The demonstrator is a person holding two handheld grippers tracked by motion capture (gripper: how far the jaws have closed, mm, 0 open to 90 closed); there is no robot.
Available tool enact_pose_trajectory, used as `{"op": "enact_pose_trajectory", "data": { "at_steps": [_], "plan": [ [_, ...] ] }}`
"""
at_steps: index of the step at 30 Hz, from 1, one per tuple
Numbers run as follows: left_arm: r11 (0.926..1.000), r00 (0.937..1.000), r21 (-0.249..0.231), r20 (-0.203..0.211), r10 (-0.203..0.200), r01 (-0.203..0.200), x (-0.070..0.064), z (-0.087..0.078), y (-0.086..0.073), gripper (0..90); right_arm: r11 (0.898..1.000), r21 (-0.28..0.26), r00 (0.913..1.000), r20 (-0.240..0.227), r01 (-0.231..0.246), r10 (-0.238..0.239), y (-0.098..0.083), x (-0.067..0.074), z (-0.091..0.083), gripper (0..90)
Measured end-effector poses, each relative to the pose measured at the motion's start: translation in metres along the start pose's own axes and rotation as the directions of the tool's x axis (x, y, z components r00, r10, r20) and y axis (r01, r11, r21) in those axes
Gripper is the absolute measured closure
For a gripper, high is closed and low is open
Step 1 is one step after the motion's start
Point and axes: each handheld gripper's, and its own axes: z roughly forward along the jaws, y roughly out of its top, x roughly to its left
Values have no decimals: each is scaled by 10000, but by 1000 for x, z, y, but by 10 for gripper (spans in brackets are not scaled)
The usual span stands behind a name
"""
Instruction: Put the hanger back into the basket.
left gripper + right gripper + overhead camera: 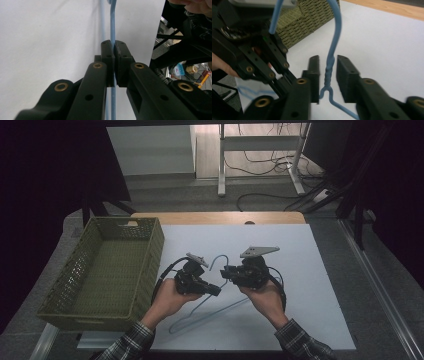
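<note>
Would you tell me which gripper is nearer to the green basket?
Left. The left gripper sits just right of the green basket; the right gripper lies farther right, across the blue hanger.

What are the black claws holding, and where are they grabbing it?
The left gripper is shut on the blue hanger, pinching one of its wire arms. The right gripper is open around the hanger's twisted neck, not yet gripping it.
</note>
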Motion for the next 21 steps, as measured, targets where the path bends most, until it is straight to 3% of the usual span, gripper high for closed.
{"op": "enact_pose_trajectory", "data": {
  "at_steps": [8, 12, 21],
  "plan": [
    [9996, 9999, -269, 89, -126, 129, -5, -14, 0, 875, 9995, -280, 9998, 159, 145, -141, -2, 4, -24, 550],
    [9990, 10000, -444, 9, 9, -9, -8, -23, 0, 875, 9992, -353, 9995, 239, 192, -184, -5, 7, -38, 475],
    [9965, 9998, -830, -182, 20, -35, -8, -49, 0, 875, 9988, -373, 9984, 475, 330, -312, -14, 8, -66, 379]
  ]
}}
